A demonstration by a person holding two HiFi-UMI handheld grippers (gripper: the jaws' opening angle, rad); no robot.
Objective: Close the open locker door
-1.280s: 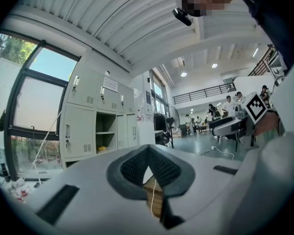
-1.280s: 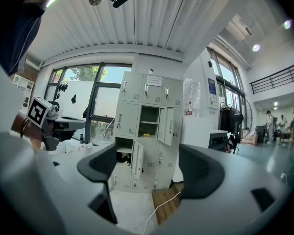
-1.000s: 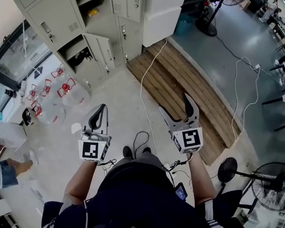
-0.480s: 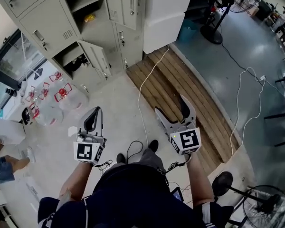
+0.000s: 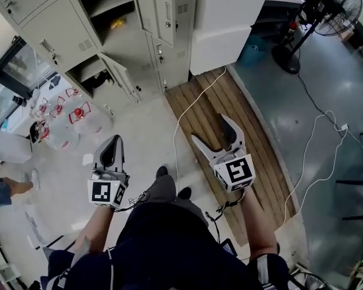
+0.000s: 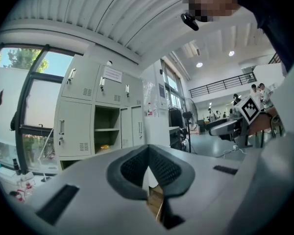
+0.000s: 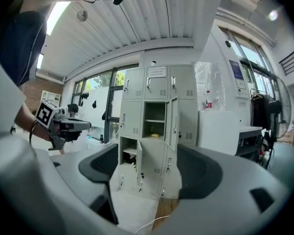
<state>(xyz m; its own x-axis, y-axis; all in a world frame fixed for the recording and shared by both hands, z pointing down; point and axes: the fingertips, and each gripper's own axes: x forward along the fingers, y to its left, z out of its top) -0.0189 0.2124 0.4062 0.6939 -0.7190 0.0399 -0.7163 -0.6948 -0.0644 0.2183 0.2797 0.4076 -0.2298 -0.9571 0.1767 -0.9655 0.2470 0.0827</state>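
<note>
Presently the open grey metal locker door, upright, stands well ahead, lined up between the parted, empty jaws of the right gripper; the left gripper has its jaws closed, empty.

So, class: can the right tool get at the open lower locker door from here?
Probably not yet: the right tool, jaws apart, hangs well short of the lower locker door. Only floor and a white cable lie between, so stepping closer should do.
</note>
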